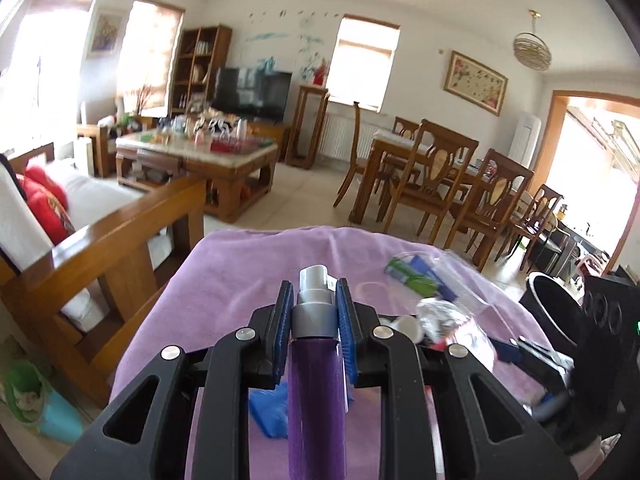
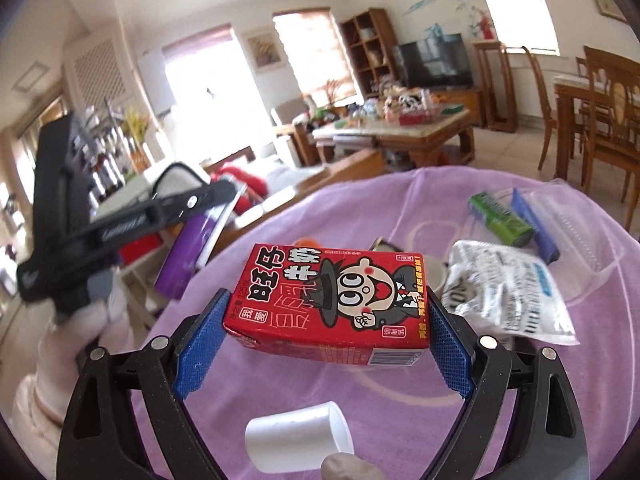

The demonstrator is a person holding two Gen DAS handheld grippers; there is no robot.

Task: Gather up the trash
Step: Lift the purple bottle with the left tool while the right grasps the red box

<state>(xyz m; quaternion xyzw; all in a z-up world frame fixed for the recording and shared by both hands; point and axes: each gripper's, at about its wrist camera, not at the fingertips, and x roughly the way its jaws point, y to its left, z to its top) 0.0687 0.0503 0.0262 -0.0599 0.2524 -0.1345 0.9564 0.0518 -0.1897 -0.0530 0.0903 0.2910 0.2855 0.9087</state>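
Clamping a purple spray bottle [image 1: 316,380] just under its grey collar, left gripper [image 1: 313,308] pads pressing both sides so that the white nozzle is pointing forward between them; gripping that high probably to keep the long body from swinging; holding it raised above the near left edge of the purple cloth [image 1: 240,272] covering the table, likely for carrying across to the black bin [image 1: 556,308] standing beside the table's right edge.

Pinching a red milk carton [image 2: 332,304] across its short ends, right gripper [image 2: 326,334] jaws spread fairly wide to span the box; keeping the printed face turned up and the box level, lifted off the cloth near the table's middle; probably also heading for the bin, though not showing it in this view.

Lying beyond the carton toward the far right edge: a crumpled white wrapper [image 2: 504,296], a green pack [image 2: 500,218], a blue stick [image 2: 534,226] and a clear plastic tray [image 2: 580,232]; resting near the front edge, under the right gripper, a white cup [image 2: 298,438] on its side.

Showing from the left wrist only: the bin, a blue scrap [image 1: 270,412] on the cloth beneath the bottle, and the sofa arm [image 1: 120,240] off the left edge; showing from the right wrist only: the carton's print, the cup in full, and the left gripper seen from the side with the gloved hand [image 2: 80,332] holding it and the bottle angled downward.
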